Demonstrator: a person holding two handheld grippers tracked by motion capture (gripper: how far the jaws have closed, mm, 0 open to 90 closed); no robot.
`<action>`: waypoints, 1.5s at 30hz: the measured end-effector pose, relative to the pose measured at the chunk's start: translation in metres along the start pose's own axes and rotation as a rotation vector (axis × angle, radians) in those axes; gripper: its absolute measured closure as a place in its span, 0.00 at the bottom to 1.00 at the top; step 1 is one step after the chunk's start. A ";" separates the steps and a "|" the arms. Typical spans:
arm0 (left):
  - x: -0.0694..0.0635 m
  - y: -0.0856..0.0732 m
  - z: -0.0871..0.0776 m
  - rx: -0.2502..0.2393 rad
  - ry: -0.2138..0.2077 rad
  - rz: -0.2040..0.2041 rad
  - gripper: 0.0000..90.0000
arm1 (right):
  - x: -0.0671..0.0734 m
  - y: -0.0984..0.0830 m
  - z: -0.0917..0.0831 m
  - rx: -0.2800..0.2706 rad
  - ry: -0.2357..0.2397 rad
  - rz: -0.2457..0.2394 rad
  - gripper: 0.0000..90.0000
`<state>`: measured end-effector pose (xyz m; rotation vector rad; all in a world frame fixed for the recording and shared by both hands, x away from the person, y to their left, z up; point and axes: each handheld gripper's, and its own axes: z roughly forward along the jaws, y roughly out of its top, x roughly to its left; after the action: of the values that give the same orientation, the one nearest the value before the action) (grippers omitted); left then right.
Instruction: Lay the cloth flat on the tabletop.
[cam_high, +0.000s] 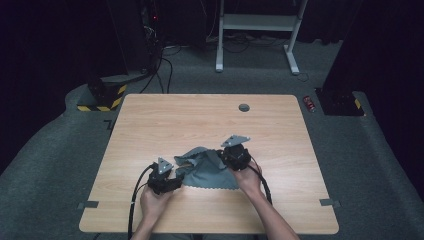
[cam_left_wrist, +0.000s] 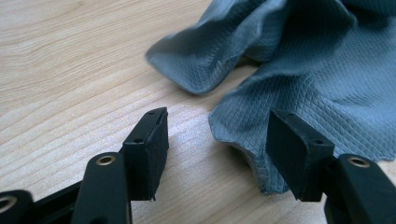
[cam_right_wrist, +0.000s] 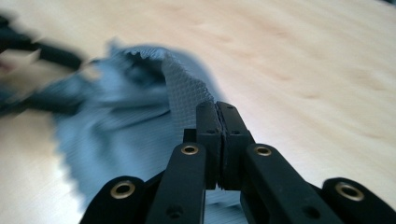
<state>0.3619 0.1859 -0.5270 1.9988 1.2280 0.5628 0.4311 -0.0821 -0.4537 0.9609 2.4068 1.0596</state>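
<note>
A grey waffle-textured cloth (cam_high: 207, 172) lies rumpled on the wooden table (cam_high: 200, 120), near the front middle. My right gripper (cam_high: 225, 159) sits at the cloth's right side. In the right gripper view its jaws (cam_right_wrist: 217, 107) are pressed together, pinching a raised edge of the cloth (cam_right_wrist: 187, 91). My left gripper (cam_high: 177, 178) rests at the cloth's left edge. In the left gripper view it (cam_left_wrist: 217, 121) stands open and low over the table, and a drooping corner of the cloth (cam_left_wrist: 317, 84) hangs between the pads, close to the right pad (cam_left_wrist: 294, 149) but not squeezed.
A round cable hole (cam_high: 244, 107) sits near the table's far edge. Tape marks (cam_high: 87, 204) lie at the front corners. On the carpet beyond stand a white desk frame (cam_high: 255, 22), a yellow-black striped base (cam_high: 102, 97) and a small red object (cam_high: 310, 103).
</note>
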 end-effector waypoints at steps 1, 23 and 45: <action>0.000 0.000 0.000 -0.001 0.000 -0.001 0.44 | -0.012 0.007 0.003 0.004 -0.035 0.022 0.99; 0.001 -0.001 -0.002 -0.014 0.002 -0.005 0.44 | -0.044 0.004 0.021 0.079 -0.090 0.135 0.82; -0.102 0.061 0.033 0.024 -0.198 0.310 0.47 | 0.011 -0.089 -0.004 0.064 -0.046 0.055 0.77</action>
<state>0.3736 0.0655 -0.5018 2.2225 0.8163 0.4844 0.3811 -0.1208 -0.5179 1.0670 2.4026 0.9734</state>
